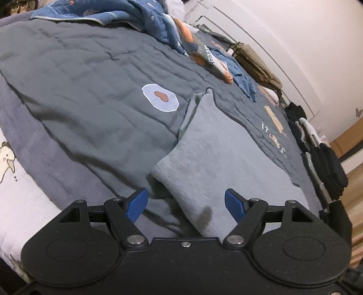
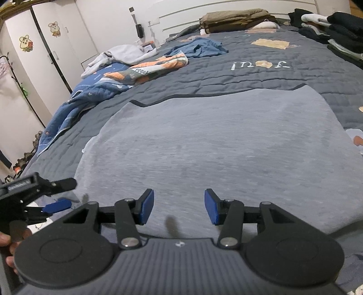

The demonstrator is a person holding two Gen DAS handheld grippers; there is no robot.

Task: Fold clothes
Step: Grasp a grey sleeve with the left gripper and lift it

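While grey garment [image 2: 215, 140] lies flat on dark grey quilt [image 1: 68, 74] of bed, folding looks only partly done: seems folded at least once, more folds probably left. Folded clothes stacked at far bed edge: olive pile [image 2: 236, 19], dark pile [image 2: 340, 29]. Blue garment [image 2: 197, 46] and white garment [image 2: 122, 55] lie crumpled, not yet folded. No containers visible. Left gripper [image 1: 186, 205] jaws wide apart over garment's near corner, gripping nothing. Right gripper [image 2: 179, 207] jaws half apart above garment's near edge, also empty.
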